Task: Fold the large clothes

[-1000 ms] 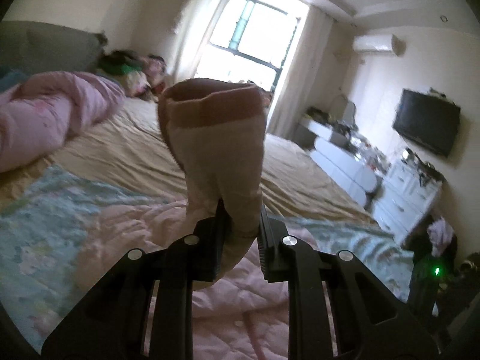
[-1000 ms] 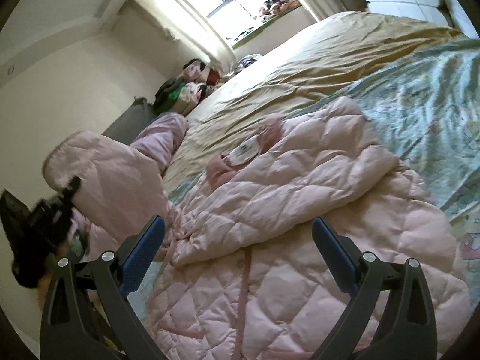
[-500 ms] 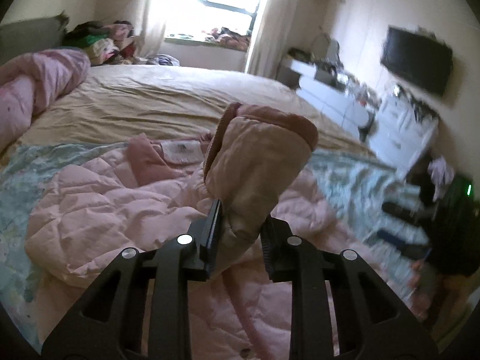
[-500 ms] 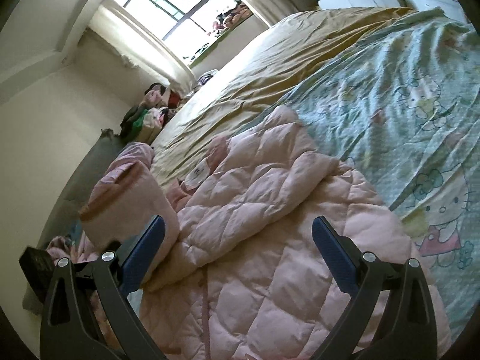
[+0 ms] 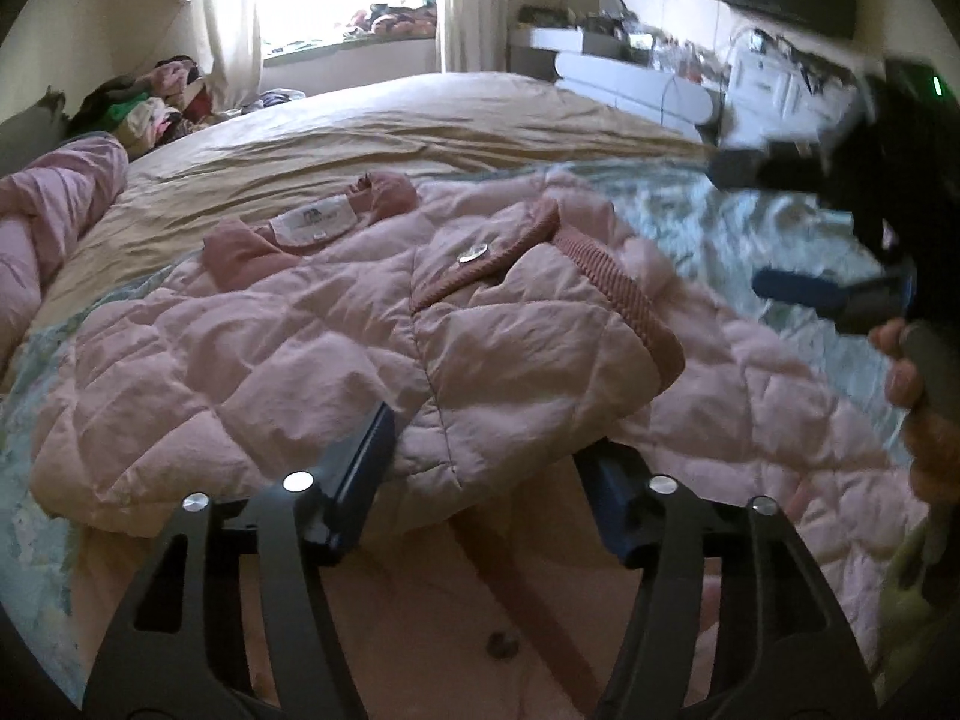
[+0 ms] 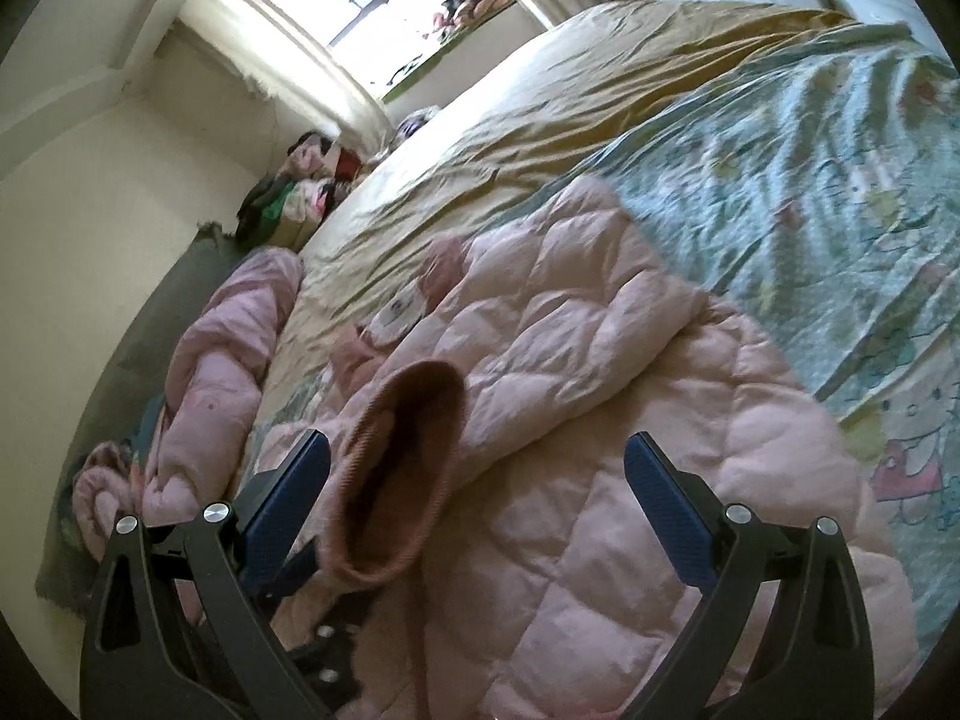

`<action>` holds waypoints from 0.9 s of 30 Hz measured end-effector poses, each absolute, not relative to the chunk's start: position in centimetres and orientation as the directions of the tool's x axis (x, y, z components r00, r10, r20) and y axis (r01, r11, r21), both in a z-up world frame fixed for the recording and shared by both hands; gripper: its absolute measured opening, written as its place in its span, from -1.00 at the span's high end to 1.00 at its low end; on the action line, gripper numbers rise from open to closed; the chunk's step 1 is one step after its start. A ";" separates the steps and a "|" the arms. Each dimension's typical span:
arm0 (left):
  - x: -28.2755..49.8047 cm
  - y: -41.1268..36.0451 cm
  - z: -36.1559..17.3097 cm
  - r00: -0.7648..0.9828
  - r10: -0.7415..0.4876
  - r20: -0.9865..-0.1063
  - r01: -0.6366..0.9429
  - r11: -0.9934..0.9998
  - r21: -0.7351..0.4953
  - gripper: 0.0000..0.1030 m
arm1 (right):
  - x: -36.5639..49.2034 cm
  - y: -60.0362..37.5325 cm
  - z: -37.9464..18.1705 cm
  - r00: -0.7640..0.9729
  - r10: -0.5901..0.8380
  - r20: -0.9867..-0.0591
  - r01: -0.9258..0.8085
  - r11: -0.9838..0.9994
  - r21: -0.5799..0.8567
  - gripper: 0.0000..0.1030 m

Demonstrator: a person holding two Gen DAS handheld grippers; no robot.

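Note:
A pink quilted jacket (image 5: 252,348) lies spread on the bed, collar and white label (image 5: 312,219) at the far side. Its left sleeve (image 5: 528,336) with a ribbed darker-pink cuff (image 5: 612,294) lies folded across the chest. My left gripper (image 5: 486,480) is open, its jaws on either side of the sleeve's near end. My right gripper (image 6: 474,492) is open and empty above the jacket (image 6: 600,510). The sleeve cuff (image 6: 402,480) shows between its fingers. The right gripper also shows in the left wrist view (image 5: 840,294).
The bed has a tan sheet (image 5: 384,126) at the far side and a blue-green patterned cover (image 6: 810,180) under the jacket. A rolled pink duvet (image 6: 222,354) lies at the left. Clothes are piled by the window (image 5: 156,102). White drawers (image 5: 630,78) stand at the right.
My left gripper carried the sleeve down across the jacket's chest and opened, letting it go. The right gripper stayed open and shifted slightly over the jacket.

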State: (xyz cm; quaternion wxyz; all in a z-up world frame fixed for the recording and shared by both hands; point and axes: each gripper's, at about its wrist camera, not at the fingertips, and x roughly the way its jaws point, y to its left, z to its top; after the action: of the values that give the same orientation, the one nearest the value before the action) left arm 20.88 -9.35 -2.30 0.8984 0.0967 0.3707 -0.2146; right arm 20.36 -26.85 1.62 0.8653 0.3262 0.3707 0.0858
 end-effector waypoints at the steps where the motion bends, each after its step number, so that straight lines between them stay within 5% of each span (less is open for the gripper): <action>1: 20.6 -9.6 -2.7 0.633 -0.280 -0.721 0.457 0.888 0.056 -0.27 | 20.7 -26.4 1.5 0.695 0.405 -0.595 0.084 0.775 0.626 -0.90; 5: 19.5 -9.6 -3.3 0.590 -0.285 -0.756 0.492 0.868 0.057 -0.69 | 21.8 -25.1 1.5 0.661 0.429 -0.616 0.067 0.783 0.618 -0.90; 10: 18.9 -7.7 -2.2 0.567 -0.235 -0.790 0.482 0.872 0.087 -0.82 | 23.5 -23.7 0.6 0.602 0.526 -0.600 0.045 0.728 0.684 -0.90; 14: 20.3 -3.8 0.5 0.568 -0.279 -0.775 0.414 0.910 -0.024 -0.82 | 23.8 -22.5 0.3 0.586 0.522 -0.619 0.048 0.741 0.670 -0.83; 27: 26.3 9.7 6.8 0.744 -0.138 -0.654 0.052 0.988 -0.149 -0.82 | 25.7 -20.7 -1.1 0.587 0.473 -0.657 0.079 0.774 0.628 0.23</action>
State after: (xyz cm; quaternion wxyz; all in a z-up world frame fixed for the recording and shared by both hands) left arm 26.31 9.74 6.79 0.9319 -0.0603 0.3539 -0.0510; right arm 25.72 -20.70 -1.13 0.8334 0.3146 0.4388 0.1181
